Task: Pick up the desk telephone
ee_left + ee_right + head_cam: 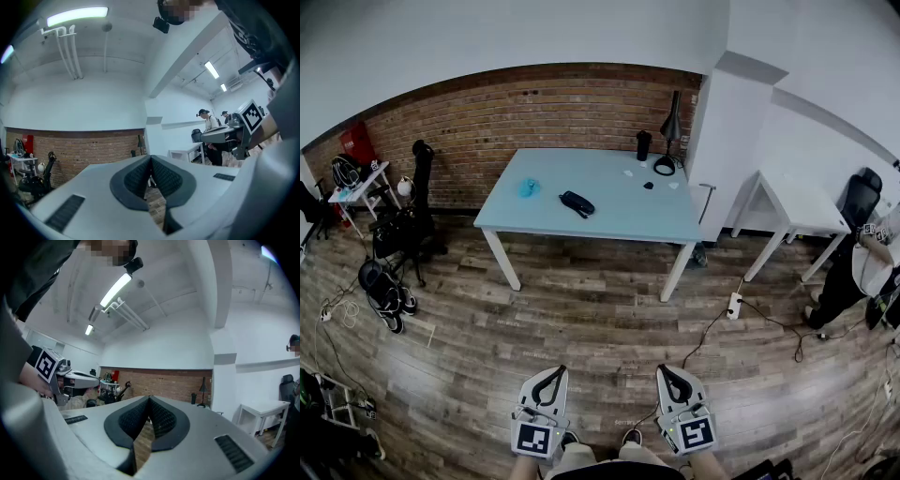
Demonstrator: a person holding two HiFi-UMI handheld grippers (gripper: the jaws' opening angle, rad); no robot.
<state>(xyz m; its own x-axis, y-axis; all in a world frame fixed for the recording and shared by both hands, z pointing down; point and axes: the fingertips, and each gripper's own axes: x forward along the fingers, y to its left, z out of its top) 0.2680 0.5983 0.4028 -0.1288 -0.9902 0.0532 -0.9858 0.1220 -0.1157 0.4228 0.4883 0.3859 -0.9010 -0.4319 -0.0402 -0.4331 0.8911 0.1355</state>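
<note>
A dark desk telephone (577, 202) lies near the middle of the pale blue table (609, 220), far ahead of me across the wooden floor. My left gripper (555, 371) and right gripper (669, 369) are held low and level at the bottom of the head view, well short of the table. The left gripper (150, 158) has its jaws closed tip to tip with nothing between them. So does the right gripper (149, 398). The telephone does not show in either gripper view.
On the table stand a black cup (643, 144), a black desk lamp (670, 131) and a small blue object (529, 188). A white table (797, 206) and a person (862, 267) are at the right. Bags (384, 286), cables and a power strip (733, 305) lie on the floor.
</note>
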